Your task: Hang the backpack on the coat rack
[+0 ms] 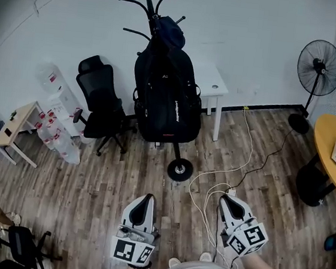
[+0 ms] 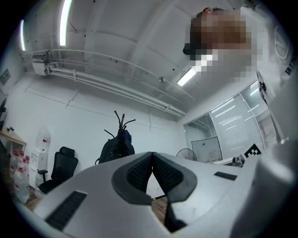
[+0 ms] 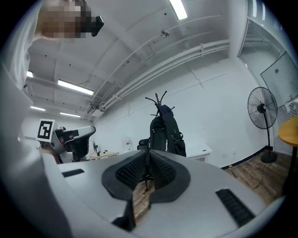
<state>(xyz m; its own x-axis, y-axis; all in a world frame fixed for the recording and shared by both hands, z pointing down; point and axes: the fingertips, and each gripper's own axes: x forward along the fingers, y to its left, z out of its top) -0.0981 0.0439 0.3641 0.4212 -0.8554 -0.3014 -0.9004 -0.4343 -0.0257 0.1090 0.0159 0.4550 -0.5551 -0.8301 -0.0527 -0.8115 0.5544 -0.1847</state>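
Head view: the black backpack [image 1: 166, 94], bulky and tall (small white lettering on its front), hangs upright from the coat rack [image 1: 151, 8] by its top. Left gripper view: the left gripper [image 2: 152, 160] is clenched, empty. Right gripper view: the right gripper [image 3: 148, 160] is likewise closed on nothing.

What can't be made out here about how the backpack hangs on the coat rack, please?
- Head view: which hook carries the backpack; its own top covers the spot.
- Head view: most of the coat rack pole, hidden behind the backpack.
- Head view: the print on the backpack, too small to read.
- Left gripper view: the rack's base, hidden behind the left tongs.
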